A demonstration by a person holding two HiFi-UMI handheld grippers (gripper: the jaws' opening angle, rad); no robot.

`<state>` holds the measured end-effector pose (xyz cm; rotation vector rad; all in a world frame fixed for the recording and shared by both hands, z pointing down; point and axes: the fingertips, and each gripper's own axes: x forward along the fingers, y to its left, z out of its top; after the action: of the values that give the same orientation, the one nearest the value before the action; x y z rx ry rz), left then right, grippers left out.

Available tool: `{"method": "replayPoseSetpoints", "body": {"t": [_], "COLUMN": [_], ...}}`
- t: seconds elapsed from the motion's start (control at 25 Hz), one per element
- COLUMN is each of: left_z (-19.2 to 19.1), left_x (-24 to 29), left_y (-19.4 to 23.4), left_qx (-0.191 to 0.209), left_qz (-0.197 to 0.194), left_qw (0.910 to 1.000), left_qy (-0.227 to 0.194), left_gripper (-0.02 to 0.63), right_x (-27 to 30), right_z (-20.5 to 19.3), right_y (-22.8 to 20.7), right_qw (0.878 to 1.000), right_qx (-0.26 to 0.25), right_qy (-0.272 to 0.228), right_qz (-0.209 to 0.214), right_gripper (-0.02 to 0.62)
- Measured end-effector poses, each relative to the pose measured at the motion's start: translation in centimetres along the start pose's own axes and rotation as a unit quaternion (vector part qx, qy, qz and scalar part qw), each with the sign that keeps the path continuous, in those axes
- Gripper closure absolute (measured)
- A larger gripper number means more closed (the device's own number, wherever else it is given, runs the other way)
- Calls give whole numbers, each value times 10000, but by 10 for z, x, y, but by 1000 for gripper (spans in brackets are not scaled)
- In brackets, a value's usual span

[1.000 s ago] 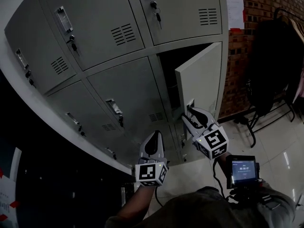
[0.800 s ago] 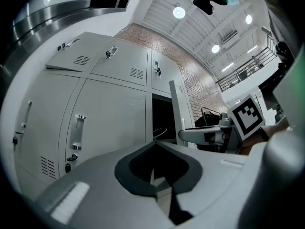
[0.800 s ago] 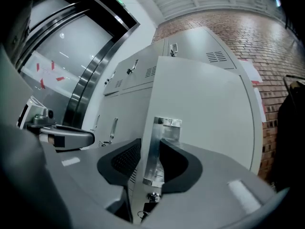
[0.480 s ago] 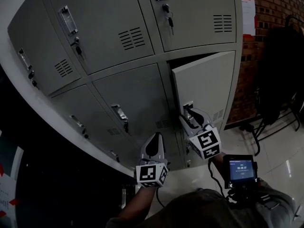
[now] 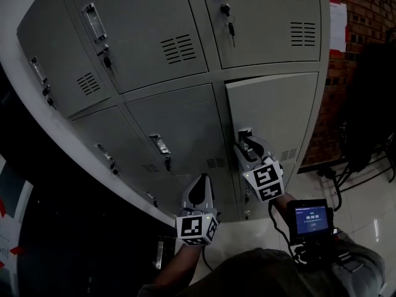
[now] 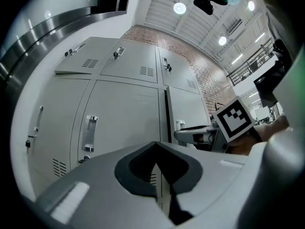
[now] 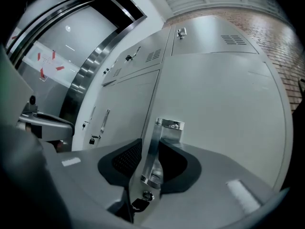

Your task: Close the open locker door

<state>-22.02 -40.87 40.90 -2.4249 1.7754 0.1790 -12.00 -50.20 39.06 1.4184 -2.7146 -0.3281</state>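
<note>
Locker door (image 5: 272, 116): lower row, rightmost column in the head view. It is swung in against the cabinet, with its face about flush with the neighbouring doors (image 5: 176, 129). From the left gripper view a thin dark line is seen along its handle-side edge. Whether it is latched cannot be told.

Right hand-held gripper (image 5: 249, 146): set on the door handle (image 5: 245, 133), at the door's left edge in its lower half. In the right gripper view the upright metal handle is seen between the jaws. The jaws are at a narrow opening and closing, and the dark pads (image 7: 125, 159) are laid against both of its sides. A key (image 7: 138, 204) with a dark fob is seen in the lock just below the handle, under the jaws.

Left hand-held gripper (image 5: 201, 179): held low and pointed at the lockers one column to the left, apart from every door. In its own view the jaws are brought together tip to tip, with nothing between them.

A brick wall (image 5: 362, 36) is seen just beside the cabinet on the right. A small lit screen (image 5: 311, 218) is seen below the right hand-held gripper, with a cable run up to that gripper. A glossy floor (image 5: 371, 190) is visible at lower right.
</note>
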Motion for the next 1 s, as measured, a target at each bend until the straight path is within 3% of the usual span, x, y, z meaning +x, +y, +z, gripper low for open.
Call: {"method": "replayPoseSetpoints", "body": {"t": [0.36,1.0], "left_z": [4,1], "left_x": [2,23], "left_y": [13,19], "left_qx": [36,104], "left_qz": [168,46], "left_qw": [9998,9999], "left_qy": [-25,-7], "left_gripper": [606,606], "right_x": [20,27], "right_z": [-4,-4], "right_y": [-12,-17], "right_qw": [9998,9993], "right_qx": [141,257], "right_qy": [60,11], "right_qz": [-130,-272], "right_gripper": [502,511]}}
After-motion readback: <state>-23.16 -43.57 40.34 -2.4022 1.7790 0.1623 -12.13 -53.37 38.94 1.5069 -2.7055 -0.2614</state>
